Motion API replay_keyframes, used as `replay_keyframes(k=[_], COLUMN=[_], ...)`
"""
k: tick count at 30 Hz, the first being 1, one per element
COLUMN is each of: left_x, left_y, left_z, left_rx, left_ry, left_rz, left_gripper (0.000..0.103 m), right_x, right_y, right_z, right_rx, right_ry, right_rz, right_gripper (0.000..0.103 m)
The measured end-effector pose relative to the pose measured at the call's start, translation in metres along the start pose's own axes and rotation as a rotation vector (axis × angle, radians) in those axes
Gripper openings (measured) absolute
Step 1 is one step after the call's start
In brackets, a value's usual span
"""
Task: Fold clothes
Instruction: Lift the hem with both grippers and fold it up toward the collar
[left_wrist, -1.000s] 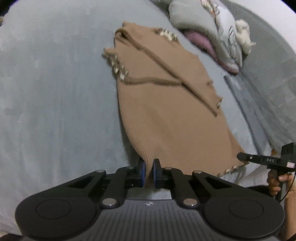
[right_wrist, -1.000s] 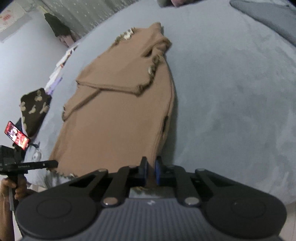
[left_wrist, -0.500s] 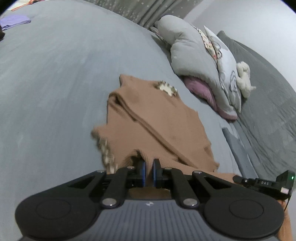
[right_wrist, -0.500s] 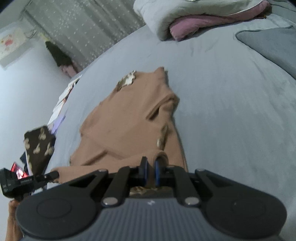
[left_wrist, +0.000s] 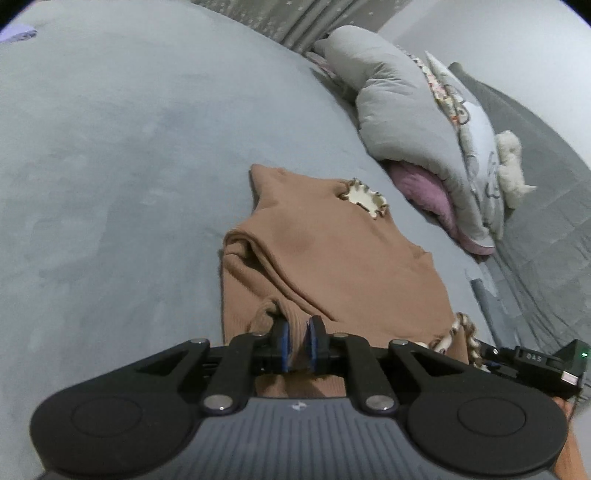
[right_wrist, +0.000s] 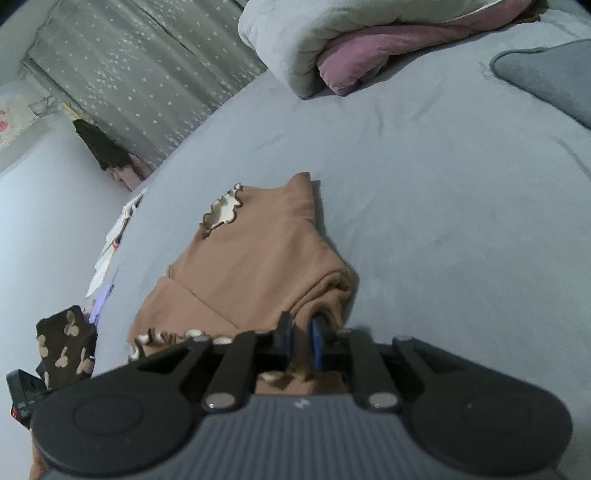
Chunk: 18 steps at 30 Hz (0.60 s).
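Both grippers have carried the hem forward over the brown top on the bed. Left gripper and right gripper are opening, with cloth still between the jaws. One fold looks done; more probably remain.

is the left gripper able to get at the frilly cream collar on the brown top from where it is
Probably yes: the left gripper, jaws opening over the brown top's near fold, has only flat fabric between it and the collar.

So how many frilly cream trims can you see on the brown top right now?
2. The far frill sits at the brown top's far end; the near frill runs along its near right edge. More may be folded under.
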<state>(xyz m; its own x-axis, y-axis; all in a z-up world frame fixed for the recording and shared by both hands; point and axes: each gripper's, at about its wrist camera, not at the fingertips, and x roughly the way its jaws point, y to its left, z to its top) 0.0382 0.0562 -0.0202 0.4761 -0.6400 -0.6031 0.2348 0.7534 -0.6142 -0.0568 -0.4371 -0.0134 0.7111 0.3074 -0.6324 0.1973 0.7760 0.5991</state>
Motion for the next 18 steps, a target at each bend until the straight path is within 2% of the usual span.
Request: replay_keyframes(k=[1, 3, 6, 10, 15, 17, 18], left_x=[-0.001, -0.006, -0.006, -0.007, -0.017, -0.023, -0.026], left_y=[0.002, 0.004, 0.001, -0.009, -0.012, -0.011, -0.01], left_z=[0.0, -0.001, -0.004, -0.003, 0.003, 0.004, 0.004], left_rx=[0.011, 0.051, 0.138, 0.216, 0.212, 0.212, 0.22], left_ry=[-0.006, -0.027, -0.037, -0.055, -0.083, -0.12, -0.148], left_rz=[-0.018, -0.063, -0.077, -0.069, -0.096, -0.072, -0.045], left_gripper=[0.011, 0.012, 0.014, 0.017, 0.025, 0.037, 0.049], right_x=[-0.001, -0.004, -0.008, -0.005, 0.006, 0.01, 0.011], right_y=[-0.004, -0.006, -0.011, -0.01, 0.007, 0.014, 0.017], right_z=[-0.001, -0.002, 0.001, 0.003, 0.002, 0.001, 0.0], right_rx=[-0.003, -0.016, -0.055, -0.115, -0.228, -0.263, -0.285], right_ry=[-0.031, -0.068, -0.122, -0.153, -0.147, -0.14, -0.139], right_rz=[0.043, 0.068, 0.064, 0.06, 0.015, 0.002, -0.005], right_gripper=[0.038, 0.054, 0.061, 0.062, 0.062, 0.062, 0.062])
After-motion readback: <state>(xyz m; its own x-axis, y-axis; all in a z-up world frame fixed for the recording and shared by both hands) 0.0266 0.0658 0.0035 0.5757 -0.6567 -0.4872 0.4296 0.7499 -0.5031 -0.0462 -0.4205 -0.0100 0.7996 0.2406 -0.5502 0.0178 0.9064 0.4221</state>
